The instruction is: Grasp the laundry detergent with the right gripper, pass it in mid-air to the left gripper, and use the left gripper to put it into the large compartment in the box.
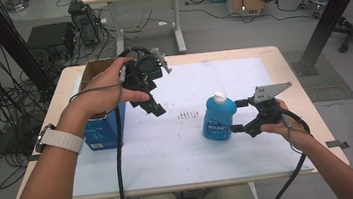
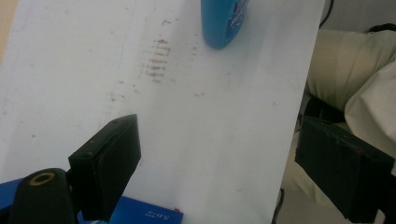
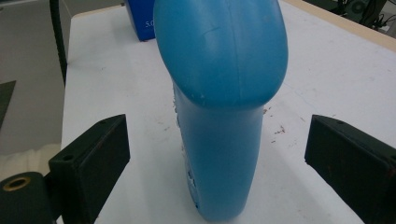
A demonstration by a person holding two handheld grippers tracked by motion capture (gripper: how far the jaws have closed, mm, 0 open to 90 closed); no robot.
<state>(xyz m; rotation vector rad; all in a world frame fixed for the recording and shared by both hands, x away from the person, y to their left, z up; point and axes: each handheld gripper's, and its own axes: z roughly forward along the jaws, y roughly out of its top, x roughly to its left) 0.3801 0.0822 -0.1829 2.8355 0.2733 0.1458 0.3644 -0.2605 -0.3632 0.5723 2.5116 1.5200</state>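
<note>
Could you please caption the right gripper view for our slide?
Right gripper open, its fingers flanking an upright blue bottle on the white sheet.

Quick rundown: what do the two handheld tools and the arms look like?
Both are black, each with two blocky black jaws and a trailing black cable. The right tool carries a grey three-cornered plate. The left tool is bulkier. Forearms have no sleeves; a pale wristband is on the left.

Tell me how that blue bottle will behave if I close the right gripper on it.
The blue bottle stands upright, taller than its base, so a push near the white cap could probably tip it. Its plastic looks smooth and rounded, so it may slip or twist between the pads. The right gripper is open around it, not yet touching; closing low on the body seems steadier.
</note>
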